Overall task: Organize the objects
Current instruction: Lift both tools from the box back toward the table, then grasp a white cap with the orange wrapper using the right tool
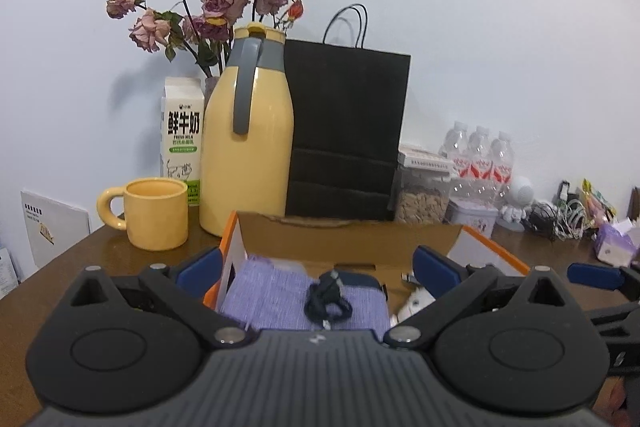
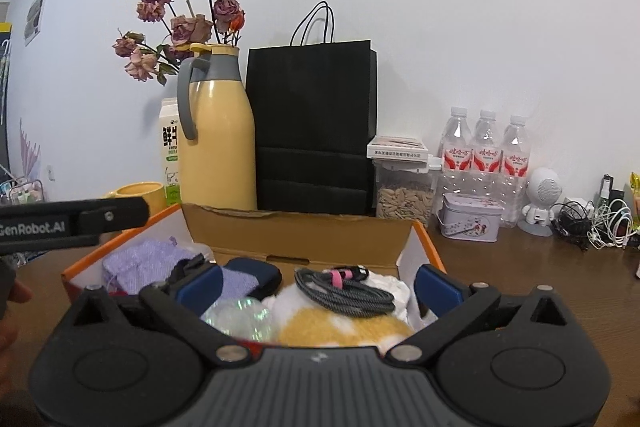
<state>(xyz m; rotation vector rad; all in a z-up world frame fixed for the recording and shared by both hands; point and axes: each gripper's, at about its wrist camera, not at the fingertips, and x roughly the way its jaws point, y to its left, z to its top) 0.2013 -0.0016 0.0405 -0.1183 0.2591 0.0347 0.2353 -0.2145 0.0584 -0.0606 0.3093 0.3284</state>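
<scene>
Here both hand-held grippers, left (image 1: pixel 316 265) and right (image 2: pixel 318 285), hover level, spread wide and empty, over the box (image 2: pixel 304 227).

It was a lived-in home — a brown wooden table (image 2: pixel 520 259) against a plain white wall. Around a yellow thermos jug (image 2: pixel 218 143) stood dried roses (image 2: pixel 188 23) behind, a milk carton (image 1: pixel 182 131) and mug (image 1: pixel 156 213) left — water bottles (image 2: pixel 486 151) far right.

Both wrist views face the box (image 1: pixel 348 239) closely.
</scene>
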